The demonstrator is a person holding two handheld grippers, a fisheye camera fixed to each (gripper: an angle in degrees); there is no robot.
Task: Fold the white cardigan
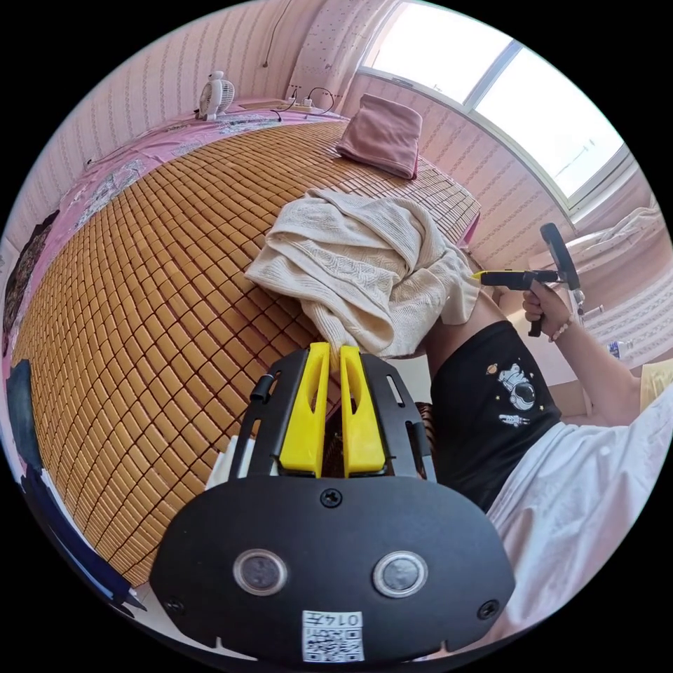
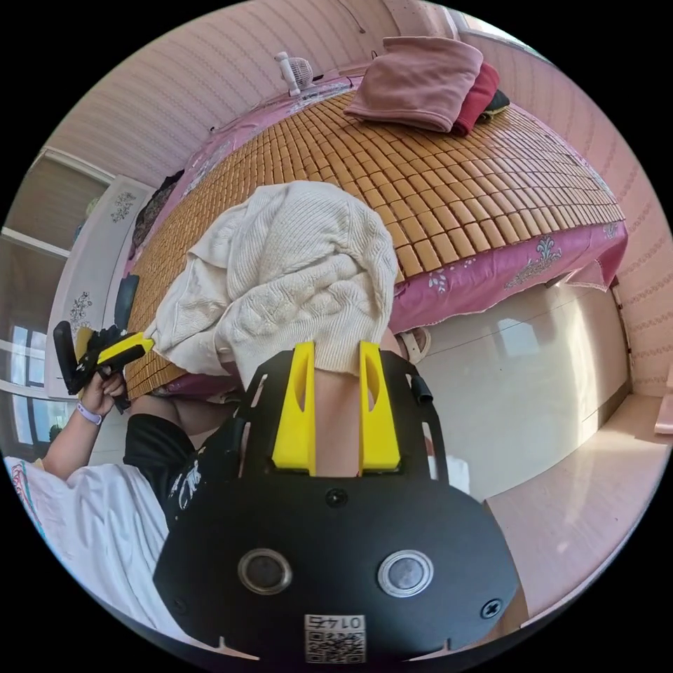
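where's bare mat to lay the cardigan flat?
Free: the wide stretch of bamboo mat between the white cardigan and the small fan at the far wall. Crowded: the corner with the stacked pink cushions, and the near edge where the cardigan hangs bunched, the left gripper pinching it and the right gripper open below its hem.

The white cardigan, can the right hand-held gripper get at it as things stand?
Probably yes. The right hand-held gripper is open with the white cardigan at its jaw tips, hanging off the bed edge, nothing between them.
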